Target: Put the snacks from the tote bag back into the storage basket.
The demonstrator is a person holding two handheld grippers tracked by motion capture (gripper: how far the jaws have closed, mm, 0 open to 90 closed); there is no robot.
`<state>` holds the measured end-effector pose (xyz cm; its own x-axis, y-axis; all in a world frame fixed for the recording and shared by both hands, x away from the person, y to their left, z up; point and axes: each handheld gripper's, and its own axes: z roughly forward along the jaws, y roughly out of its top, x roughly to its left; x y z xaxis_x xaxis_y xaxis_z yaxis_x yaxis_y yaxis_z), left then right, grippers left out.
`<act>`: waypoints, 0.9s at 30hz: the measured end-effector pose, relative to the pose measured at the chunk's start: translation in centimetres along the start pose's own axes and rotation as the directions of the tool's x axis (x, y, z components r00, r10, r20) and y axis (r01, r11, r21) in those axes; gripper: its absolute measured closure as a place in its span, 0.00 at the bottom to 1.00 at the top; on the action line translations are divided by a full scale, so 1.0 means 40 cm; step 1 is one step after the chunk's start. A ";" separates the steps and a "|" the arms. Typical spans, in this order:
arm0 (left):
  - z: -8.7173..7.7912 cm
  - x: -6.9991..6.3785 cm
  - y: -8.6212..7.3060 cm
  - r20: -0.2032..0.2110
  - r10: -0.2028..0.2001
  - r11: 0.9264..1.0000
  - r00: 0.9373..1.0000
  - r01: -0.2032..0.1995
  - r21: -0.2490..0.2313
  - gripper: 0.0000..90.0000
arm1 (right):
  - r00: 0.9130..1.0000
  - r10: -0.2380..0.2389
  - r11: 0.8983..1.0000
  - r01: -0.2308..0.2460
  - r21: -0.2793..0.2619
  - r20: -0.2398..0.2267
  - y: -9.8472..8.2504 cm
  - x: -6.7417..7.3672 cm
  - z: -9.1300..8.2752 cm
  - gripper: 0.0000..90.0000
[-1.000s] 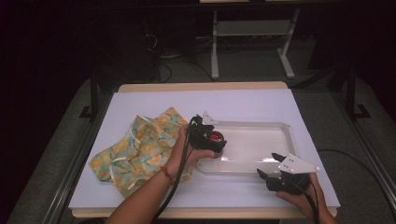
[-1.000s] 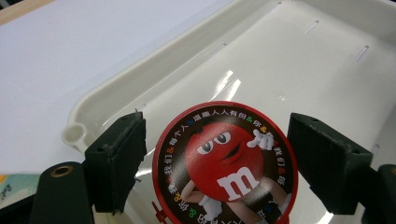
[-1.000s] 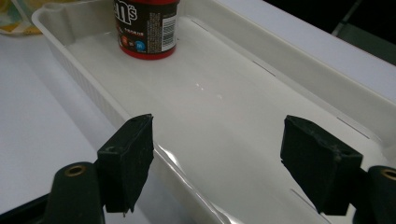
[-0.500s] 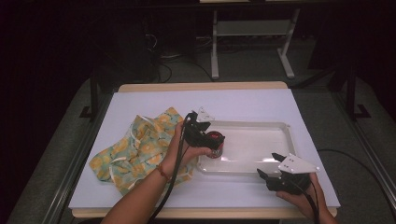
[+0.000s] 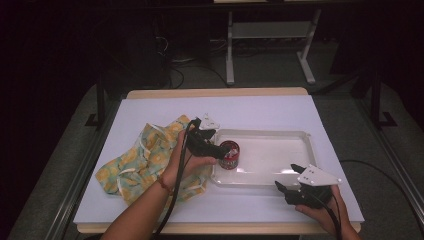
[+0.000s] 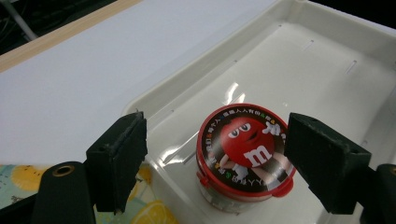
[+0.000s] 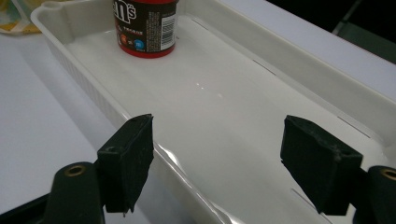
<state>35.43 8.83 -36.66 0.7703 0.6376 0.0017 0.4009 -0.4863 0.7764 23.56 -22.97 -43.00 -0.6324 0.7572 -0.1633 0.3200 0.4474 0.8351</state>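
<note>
Left gripper [image 6: 212, 154] spread wide, jaws apart on either side of the red candy tub [image 6: 245, 156], not touching it. Standing upright inside the white tray [image 6: 327, 56], near its end beside the yellow cloth [image 5: 145, 160]. Probably light, stiff and rather slippery plastic; best taken across the round wall just under the lid.

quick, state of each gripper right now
Left gripper: open, jaws either side of the red tub, not gripping.
Right gripper: open, empty, over the tray.

1 red candy tub [image 5: 230, 154], 1 white tray [image 5: 280, 179], 1 lemon-print cloth [image 5: 135, 165], 2 grippers.
</note>
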 end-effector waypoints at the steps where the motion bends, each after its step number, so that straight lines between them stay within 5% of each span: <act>1: -0.003 0.001 -0.001 -0.002 0.001 1.000 1.000 -0.001 0.000 0.23 | 1.000 -0.001 1.000 0.001 0.001 0.000 0.000 0.000 0.000 0.28; 27: -0.037 0.015 -0.016 -0.007 0.055 0.998 0.998 -0.055 0.021 0.26 | 1.000 0.000 1.000 0.000 0.002 -0.003 0.000 0.002 0.002 0.28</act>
<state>34.92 10.41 -36.21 0.7876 0.6142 0.0489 0.3684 -0.5330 0.7617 23.57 -22.87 -43.05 -0.6345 0.7559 -0.1614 0.3216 0.4481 0.8342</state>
